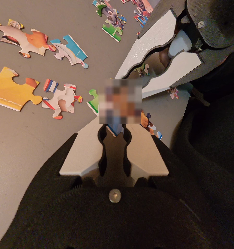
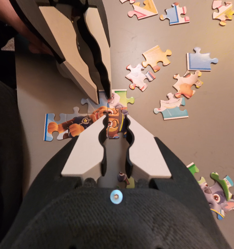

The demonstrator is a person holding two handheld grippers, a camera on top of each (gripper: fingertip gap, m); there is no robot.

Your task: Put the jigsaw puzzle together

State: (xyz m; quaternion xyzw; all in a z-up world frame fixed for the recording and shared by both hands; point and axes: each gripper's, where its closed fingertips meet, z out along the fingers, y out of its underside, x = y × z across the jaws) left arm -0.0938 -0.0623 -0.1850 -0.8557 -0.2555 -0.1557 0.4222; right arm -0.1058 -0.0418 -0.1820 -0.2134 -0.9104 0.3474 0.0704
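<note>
A joined cluster of puzzle pieces showing a brown cartoon dog (image 2: pixel 67 125) lies flat on the grey table (image 2: pixel 167 141). My right gripper (image 2: pixel 116 115) is open, its fingers astride the dog-face piece (image 2: pixel 115 126) at the cluster's right end. My left gripper (image 2: pixel 103 100) comes down from the upper left. It is open, and its tips rest on the blue piece (image 2: pixel 92 106) beside a green and white piece (image 2: pixel 121 98). In the left wrist view a mosaic patch hides my left gripper's (image 1: pixel 115 125) tips. A blue piece (image 1: pixel 117 129) shows between its fingers. The right gripper's fingers (image 1: pixel 154 40) reach in from the upper right.
Loose pieces lie to the right: a teal one (image 2: pixel 173 109), a yellow one (image 2: pixel 155 58), a blue one (image 2: pixel 200 62) and grey-dog pieces (image 2: pixel 218 195). More lie in the left wrist view (image 1: pixel 61 98). The table's edge (image 2: pixel 16 94) and a person's dark clothing are at the left. The grippers are tip to tip, or close to it. The brown cartoon dog (image 2: pixel 67 125) is about 6 cm from my left fingertips.
</note>
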